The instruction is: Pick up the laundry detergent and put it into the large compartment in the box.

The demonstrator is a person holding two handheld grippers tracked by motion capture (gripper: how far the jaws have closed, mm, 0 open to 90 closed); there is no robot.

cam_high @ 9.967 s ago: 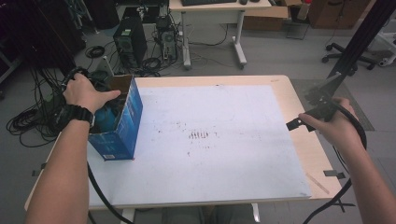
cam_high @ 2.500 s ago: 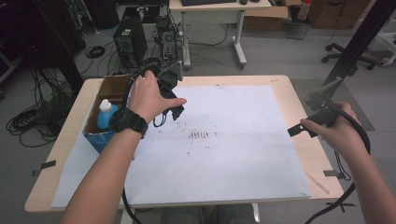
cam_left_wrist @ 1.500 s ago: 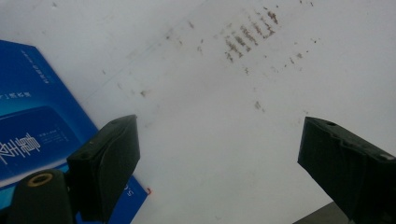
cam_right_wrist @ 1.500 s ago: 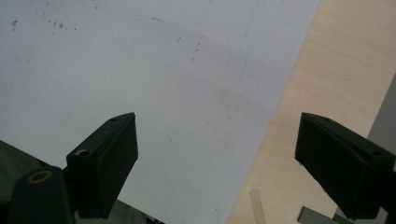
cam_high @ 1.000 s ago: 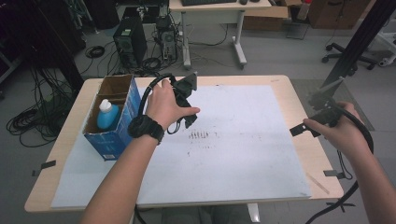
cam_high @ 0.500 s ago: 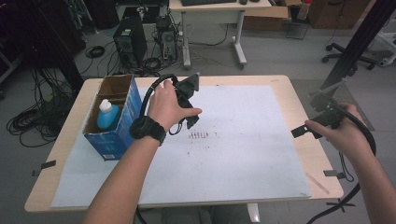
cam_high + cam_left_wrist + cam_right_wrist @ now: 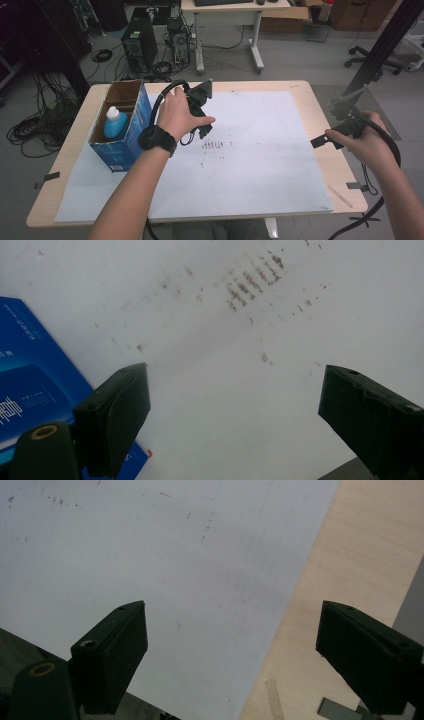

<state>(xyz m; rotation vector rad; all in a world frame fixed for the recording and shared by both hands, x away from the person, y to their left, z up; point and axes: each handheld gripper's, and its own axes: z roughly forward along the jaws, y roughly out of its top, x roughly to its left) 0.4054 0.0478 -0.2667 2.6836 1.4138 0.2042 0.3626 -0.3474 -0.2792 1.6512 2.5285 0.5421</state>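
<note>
An open blue cardboard box stands at the left of the table with a blue bottle with a white cap inside. My left gripper hovers just right of the box over a white sheet, beside dark smudge marks. In the left gripper view, the left gripper is open and empty, with the box's side at left and the smudges ahead. My right gripper hangs over the sheet's right edge. In its own view, the right gripper is open with nothing between its jaws.
The wooden table shows bare strips around the sheet, with bits of tape near the right front corner and another at the left edge. Behind the table are a desk, computer towers and floor cables.
My left hand left the blue box and carried its gripper rightward over the sheet; in the last half second it barely shifted. The right gripper stays almost still at the right edge.
</note>
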